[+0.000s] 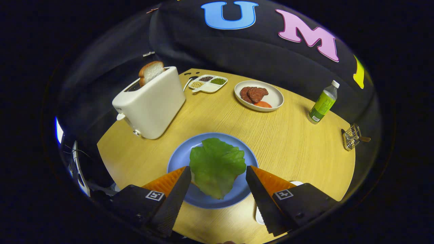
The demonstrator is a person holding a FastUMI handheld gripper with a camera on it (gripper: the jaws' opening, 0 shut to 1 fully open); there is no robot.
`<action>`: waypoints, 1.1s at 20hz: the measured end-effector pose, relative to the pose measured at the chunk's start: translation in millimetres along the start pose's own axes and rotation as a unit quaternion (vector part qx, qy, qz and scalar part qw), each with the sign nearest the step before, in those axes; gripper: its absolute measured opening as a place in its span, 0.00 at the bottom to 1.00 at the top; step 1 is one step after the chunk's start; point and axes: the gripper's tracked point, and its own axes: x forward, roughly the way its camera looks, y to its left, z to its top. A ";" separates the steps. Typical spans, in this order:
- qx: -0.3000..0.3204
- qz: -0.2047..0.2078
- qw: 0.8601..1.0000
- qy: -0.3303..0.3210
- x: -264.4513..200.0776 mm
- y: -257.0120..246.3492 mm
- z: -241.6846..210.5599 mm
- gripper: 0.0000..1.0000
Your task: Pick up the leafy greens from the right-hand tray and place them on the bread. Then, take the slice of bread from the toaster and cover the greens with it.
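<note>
I log green greens (217,166) on a blue plate (178,159); white toaster (151,105) with pale, brown-crusted bread (151,72); wood-grain yellow table (298,135); white dish (276,98); green bottle (322,103), white cap.

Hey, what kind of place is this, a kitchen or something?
Probably a staged kitchen table in a recording booth: a toaster holding bread, lettuce on a blue plate, dark cloth behind. The gripper hangs open.

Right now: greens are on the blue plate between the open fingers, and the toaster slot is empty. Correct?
Not quite. In the gripper view the toaster has a bread slice sticking up from its slot. The rest holds: the greens lie on the blue plate, gripper open around them.
</note>
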 end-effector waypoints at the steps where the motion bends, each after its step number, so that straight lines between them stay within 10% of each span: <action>1: 0.005 -0.002 1.000 -0.015 -6.0 2.0 10.5 1.00; 22: -0.044 0.073 0.988 -0.127 -1.0 143.3 176.0 1.00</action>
